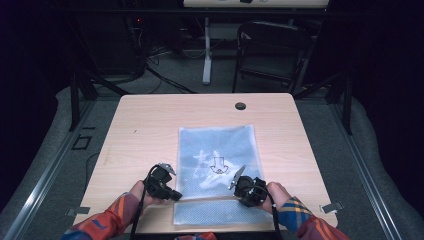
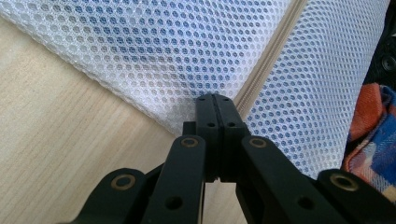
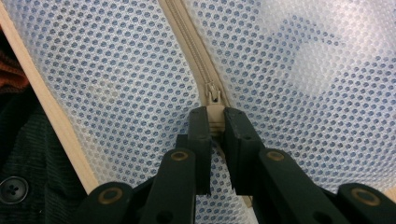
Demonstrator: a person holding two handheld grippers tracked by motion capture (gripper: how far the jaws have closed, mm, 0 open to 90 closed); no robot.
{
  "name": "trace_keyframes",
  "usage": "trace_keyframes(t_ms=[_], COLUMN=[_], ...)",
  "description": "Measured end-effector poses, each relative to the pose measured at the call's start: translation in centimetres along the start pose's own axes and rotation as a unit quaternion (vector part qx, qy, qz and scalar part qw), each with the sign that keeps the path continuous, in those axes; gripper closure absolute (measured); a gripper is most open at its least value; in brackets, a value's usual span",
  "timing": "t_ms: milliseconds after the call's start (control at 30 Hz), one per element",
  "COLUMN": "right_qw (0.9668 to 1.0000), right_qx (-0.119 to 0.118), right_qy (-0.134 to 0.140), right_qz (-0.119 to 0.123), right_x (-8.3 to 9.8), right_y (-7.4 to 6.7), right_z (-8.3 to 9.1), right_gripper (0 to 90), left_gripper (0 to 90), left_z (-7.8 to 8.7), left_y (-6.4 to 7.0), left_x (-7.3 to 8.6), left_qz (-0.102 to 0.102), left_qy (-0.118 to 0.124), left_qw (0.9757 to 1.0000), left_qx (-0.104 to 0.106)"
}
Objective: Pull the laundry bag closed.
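A white mesh bag [image 1: 217, 170] lies flat on the wooden table [image 1: 145, 125], its beige zipper [image 3: 187, 37] running across the near end. In the right gripper view the zipper pull tab [image 3: 215, 122] sits between the two black jaws, which press on it from both sides — a narrow gap, taken up by the tab. The slider [image 3: 212, 91] lies just beyond the tips of the right gripper [image 3: 215, 116]. The left gripper [image 2: 216, 100] has its jaws closed flat together at the bag's edge, just beside the zipper's end; whether mesh is pinched between them cannot be told. In the high view both grippers rest low at the bag's two sides — left [image 1: 172, 195], right [image 1: 239, 196].
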State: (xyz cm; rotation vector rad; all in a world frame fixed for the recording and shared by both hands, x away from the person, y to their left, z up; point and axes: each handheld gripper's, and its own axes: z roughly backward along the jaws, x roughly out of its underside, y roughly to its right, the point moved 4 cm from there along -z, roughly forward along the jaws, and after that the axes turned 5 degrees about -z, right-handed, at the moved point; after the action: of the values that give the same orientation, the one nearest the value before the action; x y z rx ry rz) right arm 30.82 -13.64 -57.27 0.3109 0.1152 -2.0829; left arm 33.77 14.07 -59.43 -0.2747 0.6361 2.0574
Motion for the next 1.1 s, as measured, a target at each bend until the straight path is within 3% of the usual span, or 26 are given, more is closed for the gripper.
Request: trace_keyframes(t_ms=[1100], right_qw=[0.9992], right_qx=[0.003], right_qy=[-0.016], right_qz=[-0.036], right_x=[2.9], right_y=[1.6], right_z=[0.8], right_gripper=[82.2], left_gripper=[90.0], left_z=[0.0], left_y=[0.0], left_x=[0.0], left_qz=[-0.001], left_qy=[-0.001], left_qw=[1.0000], left_qx=[0.001])
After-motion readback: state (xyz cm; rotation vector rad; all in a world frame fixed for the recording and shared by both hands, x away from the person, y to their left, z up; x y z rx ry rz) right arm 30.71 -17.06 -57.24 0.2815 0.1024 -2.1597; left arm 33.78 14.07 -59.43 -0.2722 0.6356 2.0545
